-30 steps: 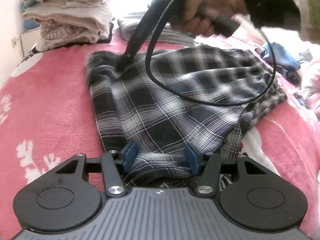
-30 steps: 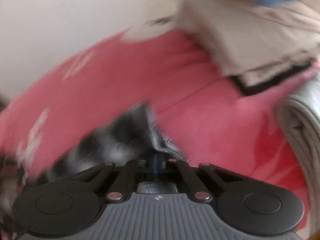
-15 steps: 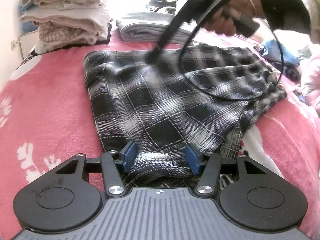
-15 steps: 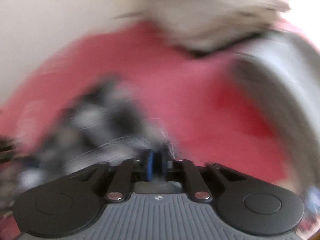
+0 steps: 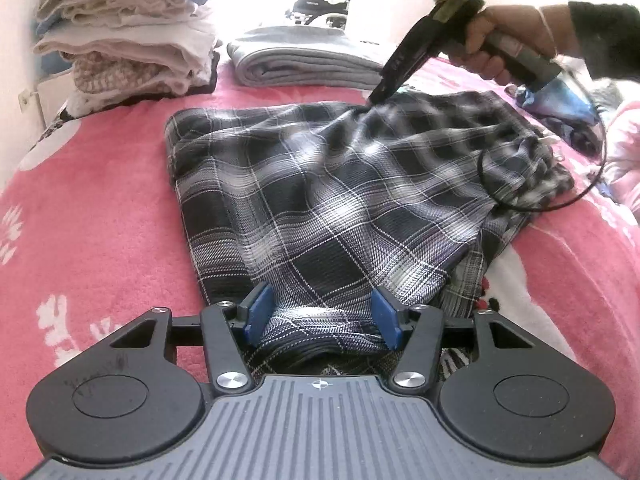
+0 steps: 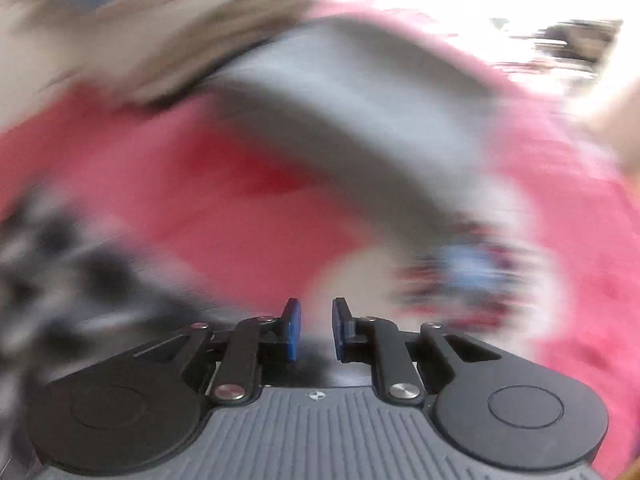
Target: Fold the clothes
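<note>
garment: plaid shirt point(image 5: 320, 200), dk/white check, lying flat-ish on pink blanket point(image 5: 100, 208) of the bed; still rumpled twd its far R side.
landmark: all places given rel. to plaid shirt.
long axis: shirt's longer run goes side to side across left wrist view, short run near-to-far; near hem bunched into a narrow wad.
left claw point(image 5: 322, 322): at near hem; blue pads stand part-way apart w/ the hem wad filling the gap btwn them, cloth pressed both sides, so gripping shirt.
right claw point(image 6: 316, 330): over far edge of shirt, tip just above cloth in left wrist view; jaws opening, nothing btwn pads in own view (blurred). Held by person's hand point(image 5: 486, 46).
nearer hand: right one, for far edge & far R corner; left is pinned to near hem.
cable point(image 5: 548, 204): black loop draped on shirt's R end.
beyond far edge: grey folded item point(image 5: 304, 62); folded stack point(image 5: 128, 36) far-L.
judgement: next grab prob. far R part, pull twd near hem; cable could snag the fold.
</note>
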`<action>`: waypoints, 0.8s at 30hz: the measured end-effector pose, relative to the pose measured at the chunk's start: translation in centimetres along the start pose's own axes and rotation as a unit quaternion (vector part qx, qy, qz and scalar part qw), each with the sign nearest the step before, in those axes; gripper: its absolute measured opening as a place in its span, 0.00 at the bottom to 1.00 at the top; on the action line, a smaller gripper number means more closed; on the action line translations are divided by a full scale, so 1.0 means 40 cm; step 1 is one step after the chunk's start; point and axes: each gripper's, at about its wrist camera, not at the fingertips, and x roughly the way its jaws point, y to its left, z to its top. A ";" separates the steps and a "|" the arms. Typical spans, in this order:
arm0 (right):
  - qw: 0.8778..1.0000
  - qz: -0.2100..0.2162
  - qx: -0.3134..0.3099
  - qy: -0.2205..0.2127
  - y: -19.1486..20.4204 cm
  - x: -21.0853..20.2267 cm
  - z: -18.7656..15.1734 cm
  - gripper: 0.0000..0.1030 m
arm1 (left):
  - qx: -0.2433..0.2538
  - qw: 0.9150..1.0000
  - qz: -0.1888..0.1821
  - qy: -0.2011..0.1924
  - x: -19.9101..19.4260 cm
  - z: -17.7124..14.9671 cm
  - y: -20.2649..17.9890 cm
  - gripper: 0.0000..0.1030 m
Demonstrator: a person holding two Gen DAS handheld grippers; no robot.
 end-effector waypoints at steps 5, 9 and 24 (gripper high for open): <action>0.992 0.088 -0.024 -0.084 -0.037 -0.223 -0.061 0.21 | 0.015 1.000 0.004 -0.001 -0.019 0.024 -0.003 0.58; 0.982 0.159 -0.069 -0.073 0.016 -0.294 -0.174 0.23 | 0.008 1.000 0.004 -0.016 -0.053 0.050 0.006 0.59; 0.993 0.115 -0.019 0.022 0.023 -0.270 -0.561 0.22 | 0.060 0.996 -0.026 0.055 -0.027 0.045 -0.100 0.54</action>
